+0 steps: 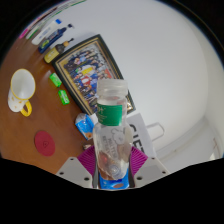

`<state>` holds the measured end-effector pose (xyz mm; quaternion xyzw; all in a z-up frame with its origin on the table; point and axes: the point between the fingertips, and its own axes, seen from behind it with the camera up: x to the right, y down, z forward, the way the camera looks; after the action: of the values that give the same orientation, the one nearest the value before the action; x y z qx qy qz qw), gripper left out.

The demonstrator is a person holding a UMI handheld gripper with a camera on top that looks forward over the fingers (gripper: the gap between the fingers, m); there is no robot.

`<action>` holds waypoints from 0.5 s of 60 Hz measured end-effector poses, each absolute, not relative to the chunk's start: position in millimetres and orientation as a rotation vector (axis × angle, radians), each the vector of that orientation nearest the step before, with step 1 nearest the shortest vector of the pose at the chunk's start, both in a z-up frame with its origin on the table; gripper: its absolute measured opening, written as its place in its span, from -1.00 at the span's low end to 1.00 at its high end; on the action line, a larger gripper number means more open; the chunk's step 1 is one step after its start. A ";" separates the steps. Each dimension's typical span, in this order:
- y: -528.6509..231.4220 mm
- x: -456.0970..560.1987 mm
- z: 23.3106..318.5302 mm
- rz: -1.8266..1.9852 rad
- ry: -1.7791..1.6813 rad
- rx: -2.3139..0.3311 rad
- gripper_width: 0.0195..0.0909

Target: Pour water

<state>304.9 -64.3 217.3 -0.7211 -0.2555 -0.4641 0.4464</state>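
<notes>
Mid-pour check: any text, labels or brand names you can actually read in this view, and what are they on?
None legible.
Bottle held between the gripper fingers: blue label near its base, print too blurred to read.
Framed picture beyond it: colourful image, any lettering too small to read.
White mug: no visible print.

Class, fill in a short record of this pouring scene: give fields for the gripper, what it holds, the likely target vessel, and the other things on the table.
gripper: shut on bottle
bottle: clear plastic, green collar, no cap visible, tilted away from the gripper
cup: white, with handle, standing on the table beyond the fingers
coaster: red, round, near the cup
picture: framed, flat on table
table: brown wood
water in cup: cannot tell
</notes>
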 end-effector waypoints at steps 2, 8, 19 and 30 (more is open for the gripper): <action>-55.5 289.8 219.7 -1.221 -0.708 -1.749 -0.40; -32.8 248.3 216.3 -1.400 -0.923 -1.626 -0.40; -10.8 202.2 187.2 -1.650 -1.293 -1.438 -0.40; -3.0 186.4 176.2 -1.785 -1.515 -1.293 -0.39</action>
<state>186.4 -3.0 176.2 -0.4704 -0.5511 -0.6491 0.2315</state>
